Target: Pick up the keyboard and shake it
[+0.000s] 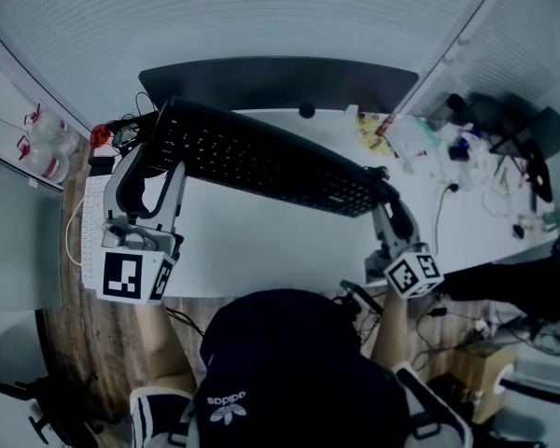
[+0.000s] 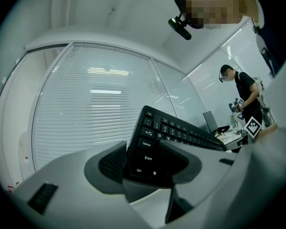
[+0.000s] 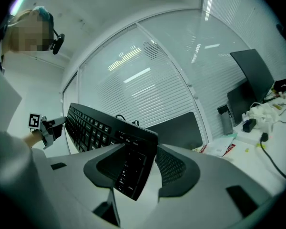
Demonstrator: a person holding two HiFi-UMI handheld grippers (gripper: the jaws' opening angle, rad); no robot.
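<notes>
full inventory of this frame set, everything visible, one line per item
keyboard: one, black, held above the desk, one end in each tongs
desk: one, white, beneath the keyboard
monitor: one, black, at the desk's back edge
bottles: two, clear, left of the desk
papers and cables: several, mixed colours, on the desk's right end
other person: one, dark top, background of the left gripper view
left tongs: one, grey, shut on the keyboard's left end
right tongs: one, grey, shut on the keyboard's right end
</notes>
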